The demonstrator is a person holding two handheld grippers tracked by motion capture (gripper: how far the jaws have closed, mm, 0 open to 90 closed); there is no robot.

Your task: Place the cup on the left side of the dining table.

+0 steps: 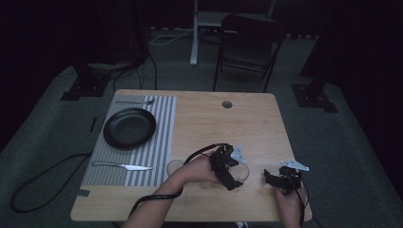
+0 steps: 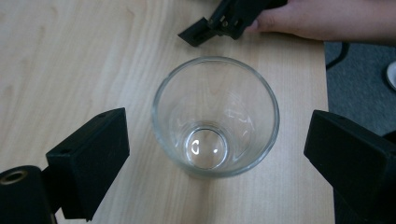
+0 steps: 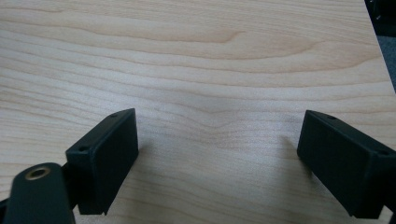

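Note:
A clear empty drinking glass (image 2: 215,116) stands upright on the wooden table (image 1: 223,123), near its front edge (image 1: 242,172). My left gripper (image 2: 217,156) is open and looks down on it, one jaw on each side of the glass and neither touching. In the high view the left gripper (image 1: 235,178) is tilted over the glass with a hand behind it. My right gripper (image 3: 217,154) is open above bare wood with nothing between its jaws. It rests at the front right (image 1: 276,179), just right of the glass, and its tip (image 2: 205,30) lies beyond the glass.
A striped placemat (image 1: 161,142) covers the table's left part, with a black plate (image 1: 129,127), a piece of cutlery (image 1: 135,101) behind it and a knife (image 1: 122,166) in front. A second glass (image 1: 175,166) stands at the mat's right edge. A chair (image 1: 247,42) stands beyond the table.

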